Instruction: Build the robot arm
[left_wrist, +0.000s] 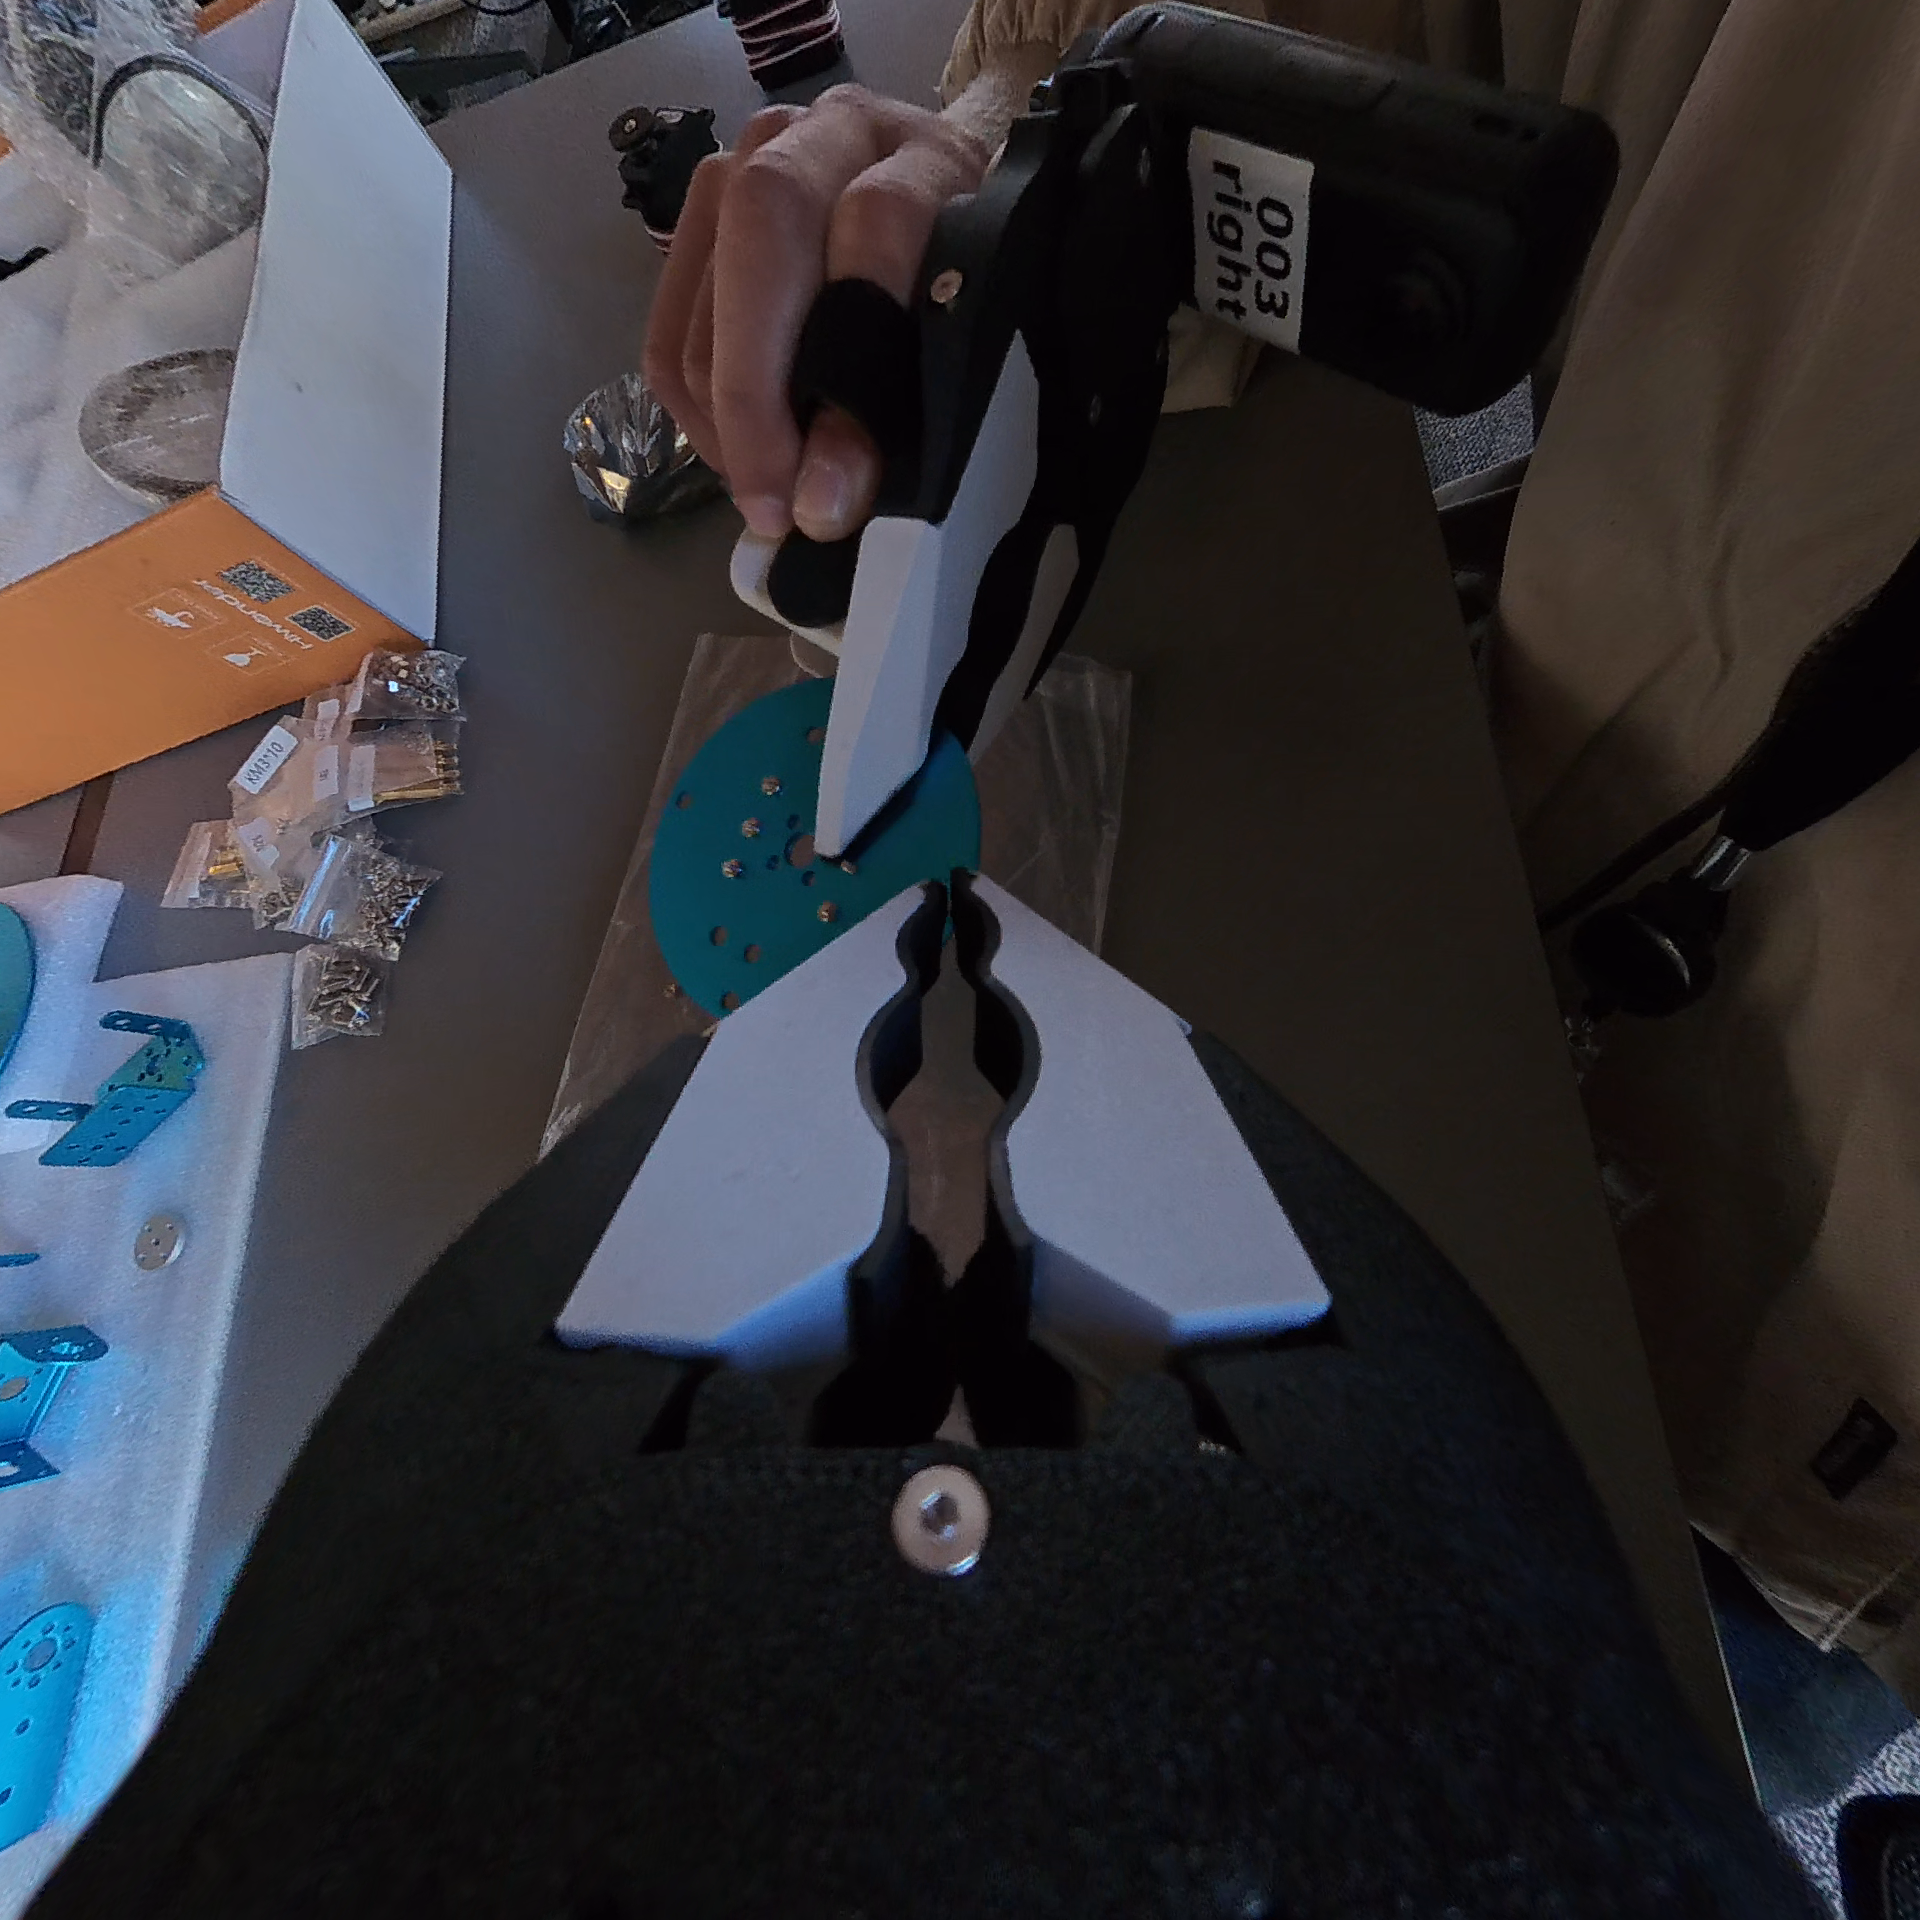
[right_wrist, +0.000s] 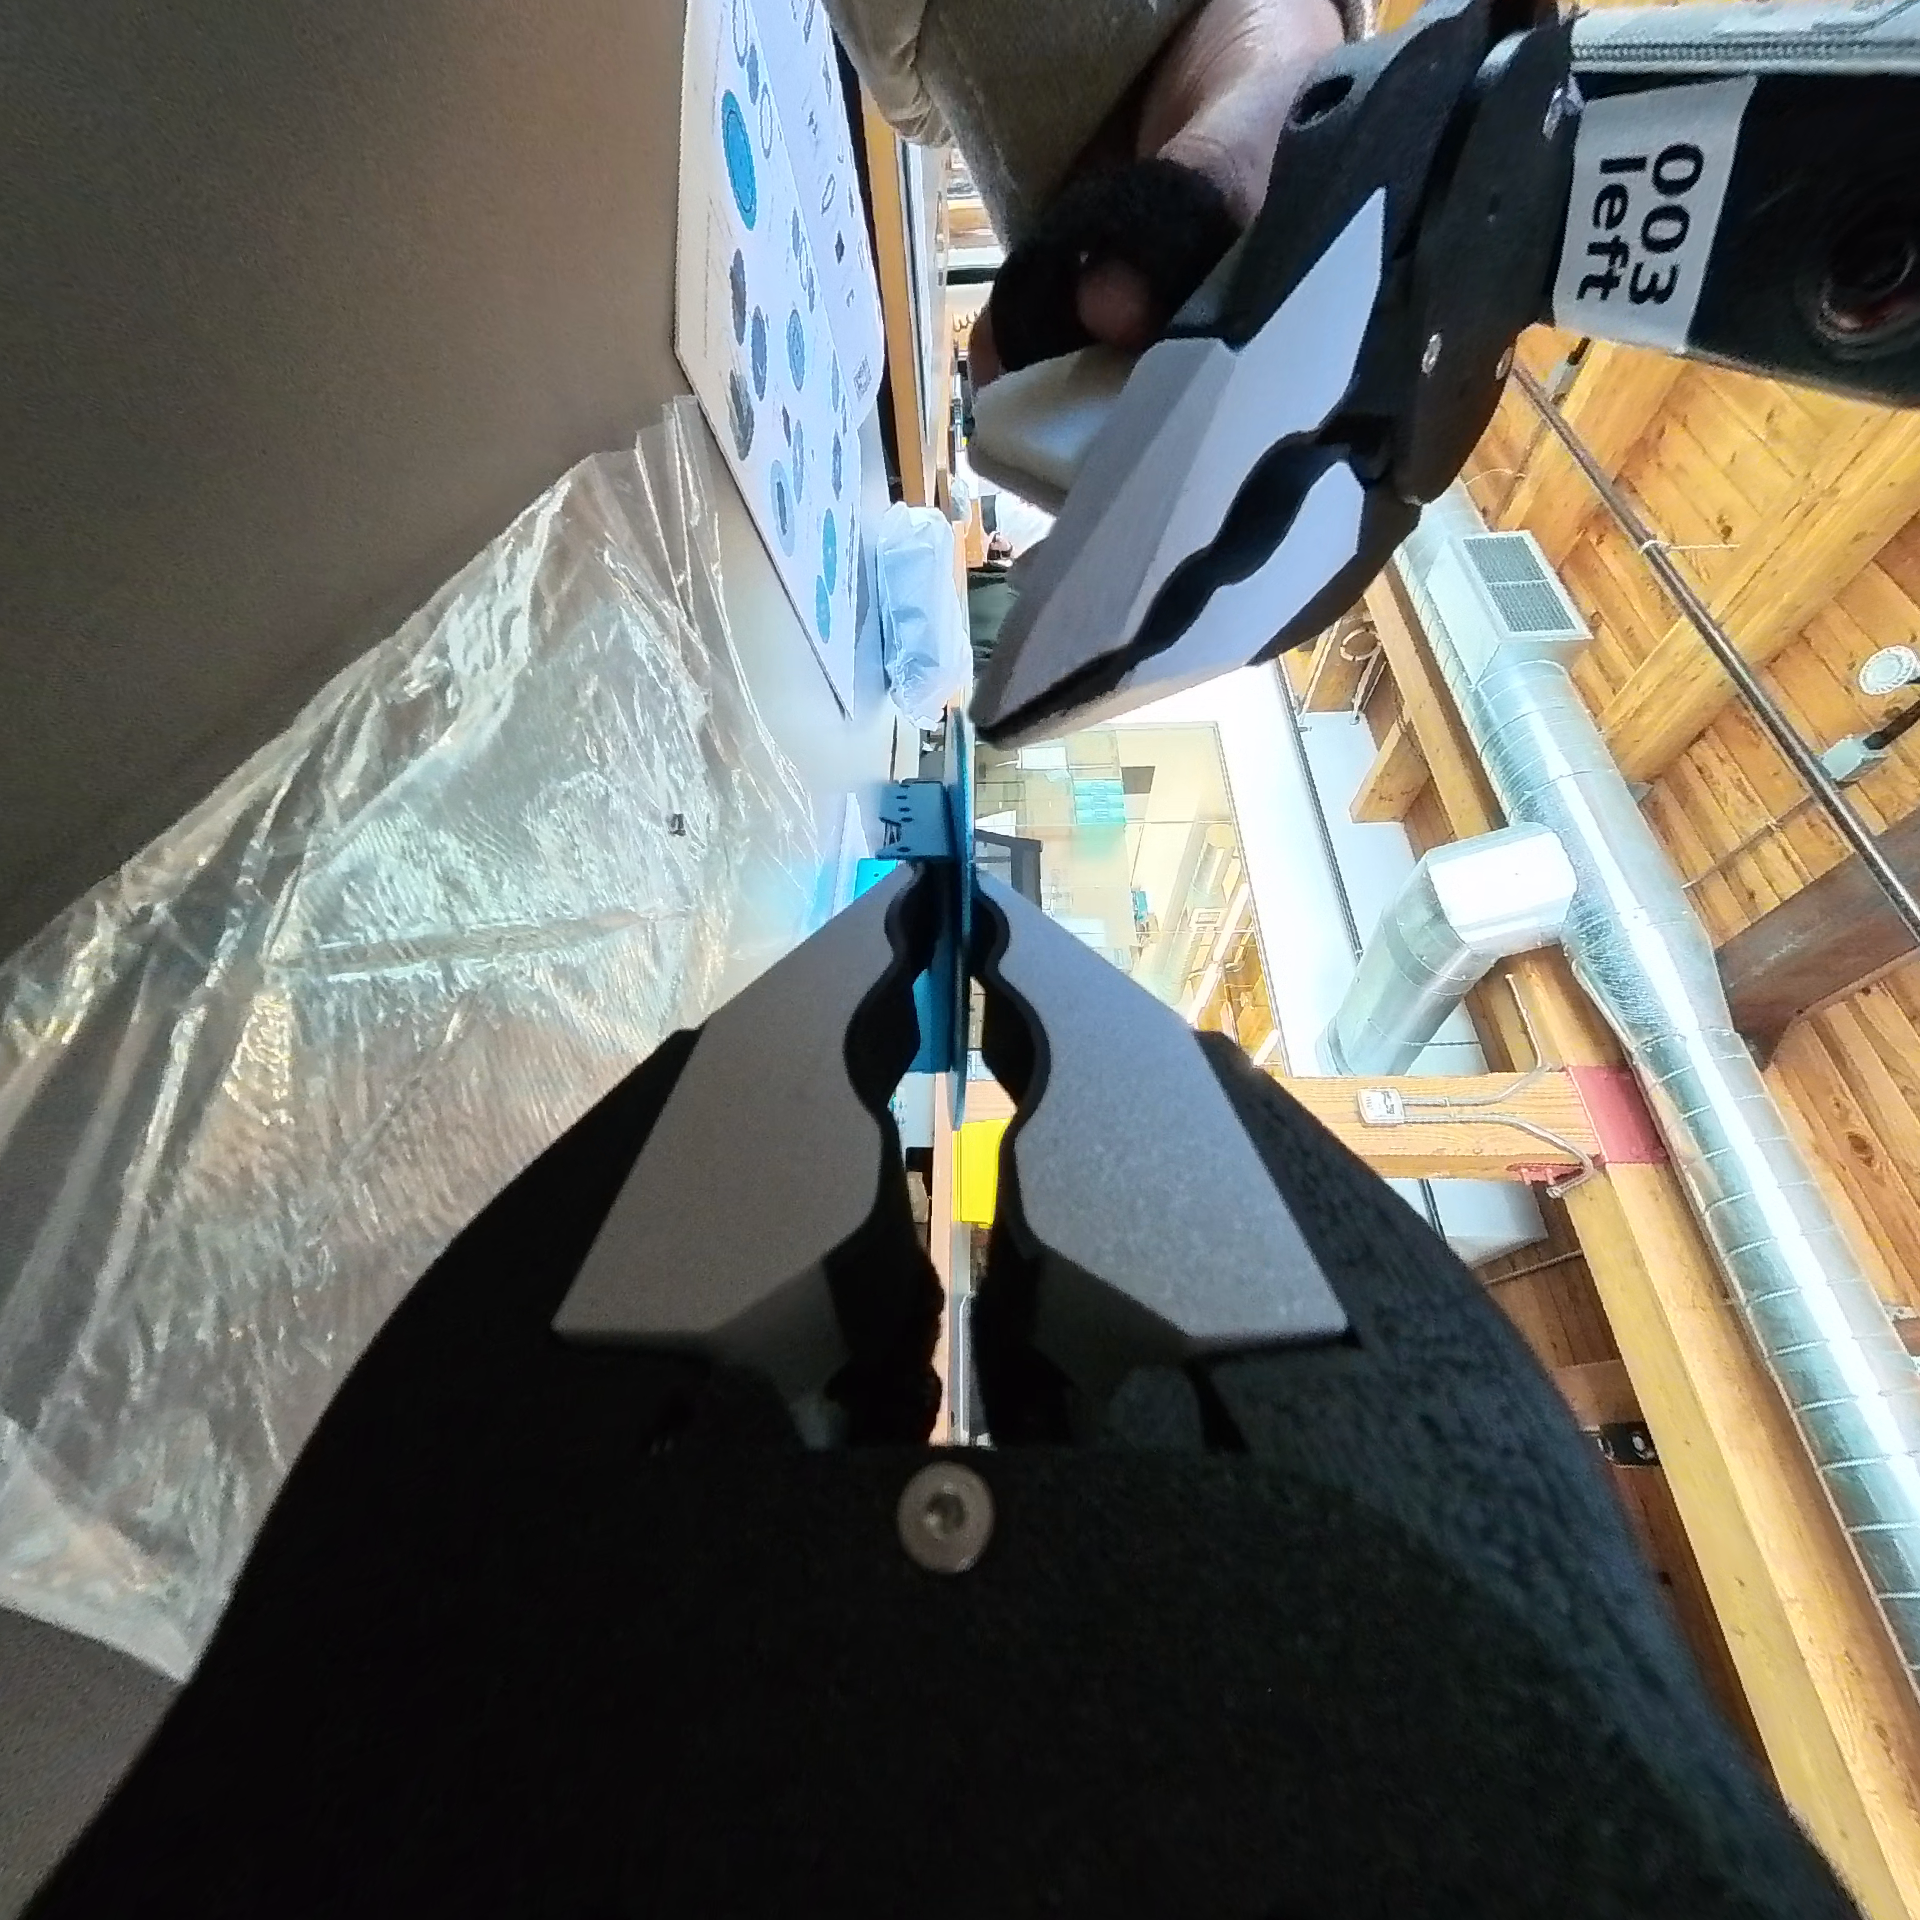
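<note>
A teal round metal disc (left_wrist: 769, 883) with many holes is held above a clear plastic bag (left_wrist: 1049, 790) on the grey table (left_wrist: 520, 416). My left gripper (left_wrist: 951, 891) is shut on the disc's near edge. My right gripper (left_wrist: 847, 850), held in a hand, comes down from above and is shut on the disc near its middle. In the right wrist view the disc (right_wrist: 961, 935) stands edge-on between the right gripper's (right_wrist: 961, 888) fingers, with a blue bracket (right_wrist: 914, 821) on its left face. The left gripper (right_wrist: 982, 727) pinches its far edge.
An orange and white box (left_wrist: 208, 623), several small bags of screws (left_wrist: 343, 831) and white foam (left_wrist: 208, 1195) with blue brackets (left_wrist: 125, 1091) lie at the left. A crumpled foil piece (left_wrist: 623, 447) is behind. The table edge (left_wrist: 1507, 935) runs along the right, beside a person in beige. The grippers are tip to tip, or close to it.
</note>
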